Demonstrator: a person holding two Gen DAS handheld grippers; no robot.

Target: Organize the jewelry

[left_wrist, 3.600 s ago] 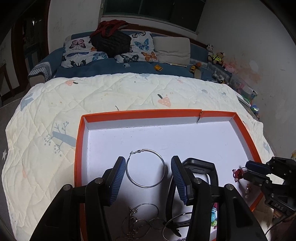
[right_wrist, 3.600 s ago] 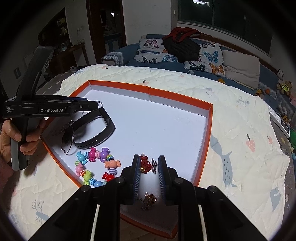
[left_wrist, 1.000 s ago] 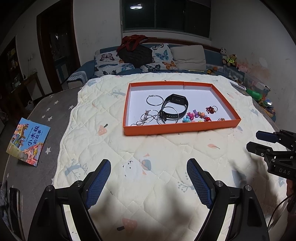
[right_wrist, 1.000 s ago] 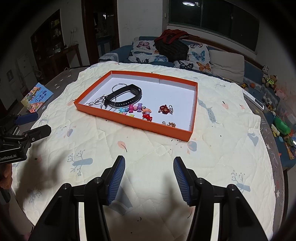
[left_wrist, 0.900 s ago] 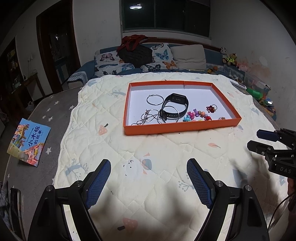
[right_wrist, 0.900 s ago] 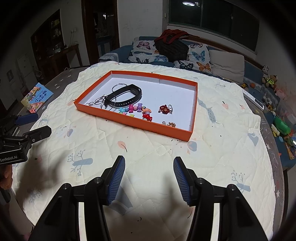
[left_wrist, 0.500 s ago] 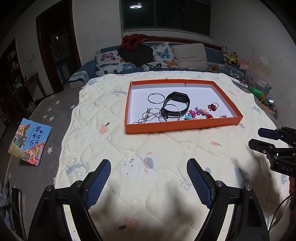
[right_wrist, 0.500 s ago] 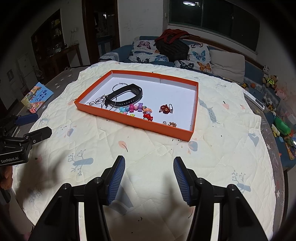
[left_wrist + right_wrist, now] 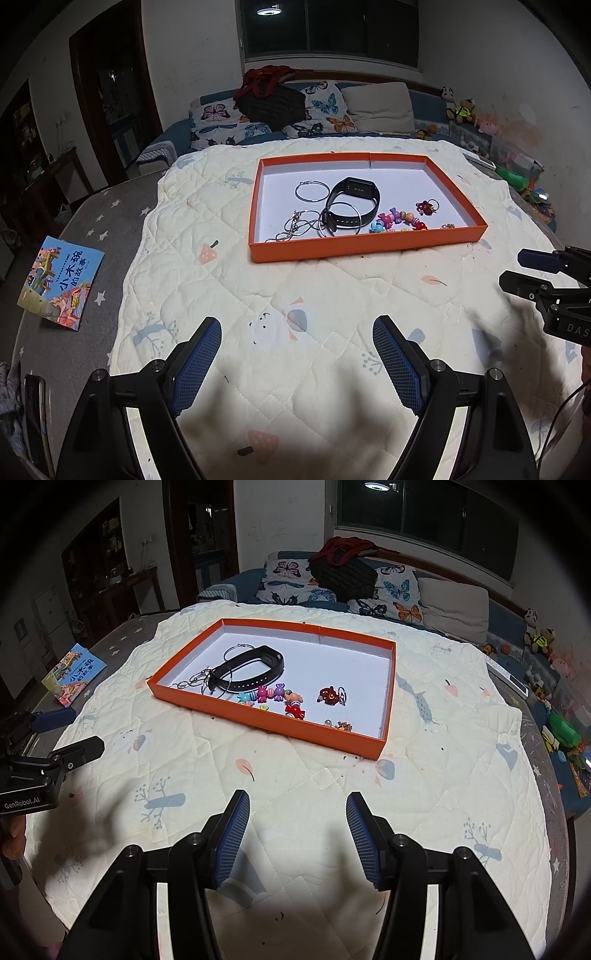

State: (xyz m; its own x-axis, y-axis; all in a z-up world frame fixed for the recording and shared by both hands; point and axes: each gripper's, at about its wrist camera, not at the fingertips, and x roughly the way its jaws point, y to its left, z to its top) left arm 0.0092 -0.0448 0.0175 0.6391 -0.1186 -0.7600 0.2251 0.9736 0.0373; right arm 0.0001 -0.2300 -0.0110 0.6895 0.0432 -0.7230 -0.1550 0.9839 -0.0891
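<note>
An orange tray (image 9: pixel 364 250) (image 9: pixel 258 722) lies on the cream quilt, well ahead of both grippers. It holds a black wristband (image 9: pixel 352 206) (image 9: pixel 255 668), silver hoop rings (image 9: pixel 312 191), a tangle of silver rings (image 9: pixel 297 227), a colourful bead bracelet (image 9: pixel 397 219) (image 9: pixel 280 698), a red charm (image 9: pixel 424 207) (image 9: pixel 329 695) and a small gold piece (image 9: pixel 344 725). My left gripper (image 9: pixel 297 334) stands open and empty over the quilt near its front edge. My right gripper (image 9: pixel 297 810) is also open and empty, and shows at the right edge of the left wrist view (image 9: pixel 517 269).
The cream quilt (image 9: pixel 332 314) covers a grey star-patterned mattress. A children's book (image 9: pixel 61 282) lies at the left. Butterfly pillows (image 9: pixel 325 110), a dark bag (image 9: pixel 271 101) and plush toys (image 9: pixel 460 109) line the far side. A hand (image 9: pixel 13 836) holds the left gripper.
Some seconds ago both grippers were close over the tray, among the jewelry. Since then they have pulled back to the quilt's near edge and opened wider. Over the last second nothing has moved.
</note>
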